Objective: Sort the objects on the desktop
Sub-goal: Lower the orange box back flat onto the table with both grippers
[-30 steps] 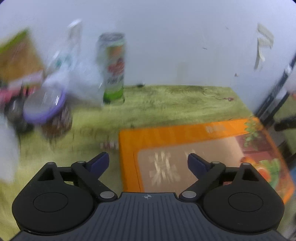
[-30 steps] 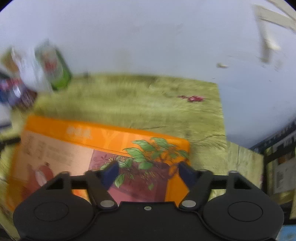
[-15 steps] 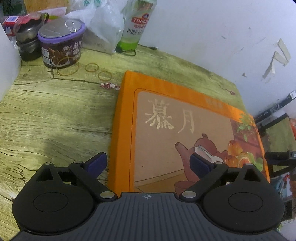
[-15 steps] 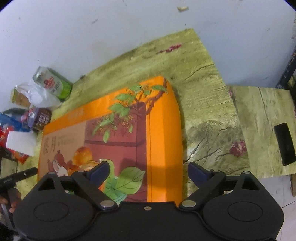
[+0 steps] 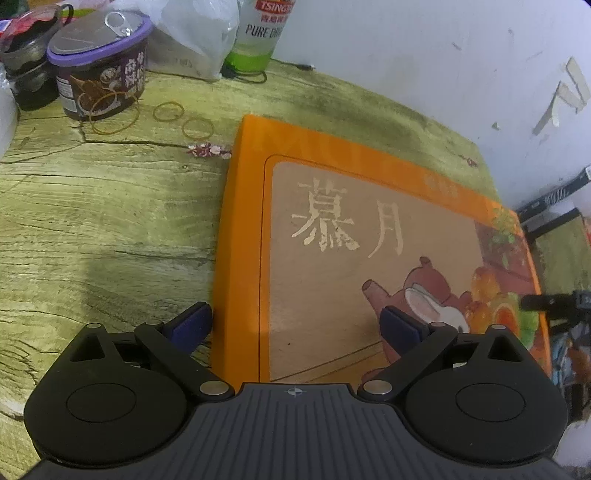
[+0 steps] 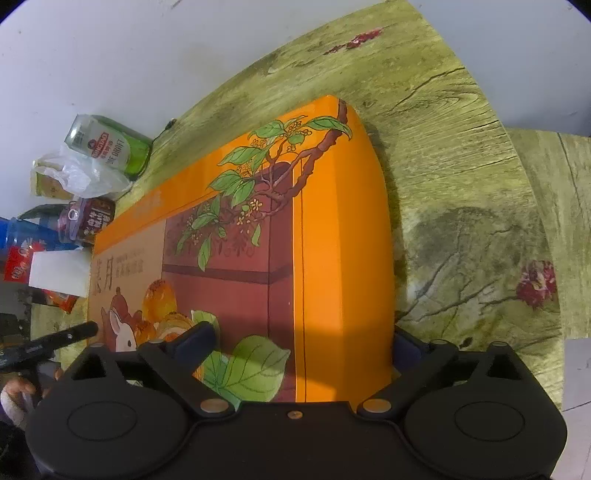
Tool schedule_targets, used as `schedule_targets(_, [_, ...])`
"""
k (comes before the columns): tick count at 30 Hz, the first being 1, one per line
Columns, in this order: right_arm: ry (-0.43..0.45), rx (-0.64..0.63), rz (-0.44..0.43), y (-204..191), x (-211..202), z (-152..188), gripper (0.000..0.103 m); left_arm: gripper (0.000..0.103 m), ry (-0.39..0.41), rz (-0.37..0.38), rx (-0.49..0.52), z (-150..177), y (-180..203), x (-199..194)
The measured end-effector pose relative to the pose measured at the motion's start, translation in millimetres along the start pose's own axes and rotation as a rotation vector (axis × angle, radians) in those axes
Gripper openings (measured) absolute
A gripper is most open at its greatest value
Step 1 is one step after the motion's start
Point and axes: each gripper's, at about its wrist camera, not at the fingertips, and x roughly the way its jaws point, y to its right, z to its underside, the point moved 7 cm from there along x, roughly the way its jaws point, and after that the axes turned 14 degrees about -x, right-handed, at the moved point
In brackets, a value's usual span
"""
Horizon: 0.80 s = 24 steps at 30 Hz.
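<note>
A large flat orange gift box with a rabbit and teapot picture lies on the green wood-grain table. My left gripper hovers over the box's left near edge. Its jaws are opening: one pad is beside the box over the table, the other above the lid. My right gripper straddles the right end of the box. Its jaws are opening too: one pad is over the lid, the other down beside the box's side. Neither presses on the box.
A green beer can, a plastic bag, a purple-lidded cup, a dark jar and loose rubber bands crowd the back left. The white wall runs behind. A lower side table adjoins on the right.
Both grippers have come down closer to the orange box and tipped downward. The right gripper's jaws have spread wider and now reach past the box's right side.
</note>
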Motion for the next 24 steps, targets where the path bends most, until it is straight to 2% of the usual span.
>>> schedule_targets(15, [0.001, -0.015, 0.035, -6, 1, -4, 0.102, 0.100, 0.017, 0.004, -0.003, -1, 9, 3])
schedule_targets(24, [0.017, -0.032, 0.048, 3, 2, -29, 0.102, 0.100, 0.045, 0.013, -0.004, -23, 18, 13])
